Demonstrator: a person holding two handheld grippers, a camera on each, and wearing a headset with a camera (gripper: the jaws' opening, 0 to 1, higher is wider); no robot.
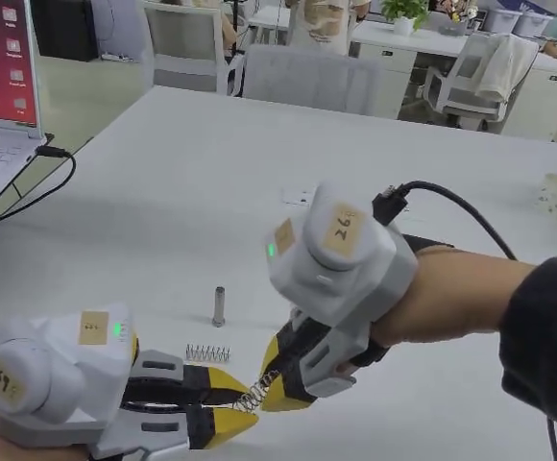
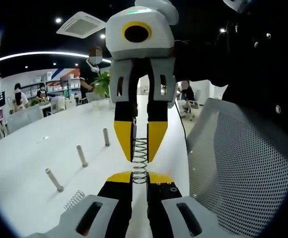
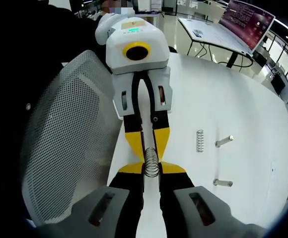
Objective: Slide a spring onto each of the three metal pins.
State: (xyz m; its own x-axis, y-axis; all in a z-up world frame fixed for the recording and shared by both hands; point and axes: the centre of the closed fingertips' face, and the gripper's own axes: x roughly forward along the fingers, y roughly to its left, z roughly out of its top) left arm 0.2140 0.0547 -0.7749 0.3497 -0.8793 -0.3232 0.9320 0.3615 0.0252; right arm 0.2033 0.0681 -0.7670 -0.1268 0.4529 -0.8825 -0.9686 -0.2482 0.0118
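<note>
Head view shows the left gripper [image 1: 229, 403] and right gripper [image 1: 271, 386] meeting tip to tip, both clamped on one spring [image 1: 253, 393].

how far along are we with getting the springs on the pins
Done: nothing certain; the nearest pin and middle pin stand bare, the far pin looks ribbed, too small to tell. In hand: one spring, gripped by the left gripper and right gripper. Left: seating it, then the second spring lying on the table.
</note>
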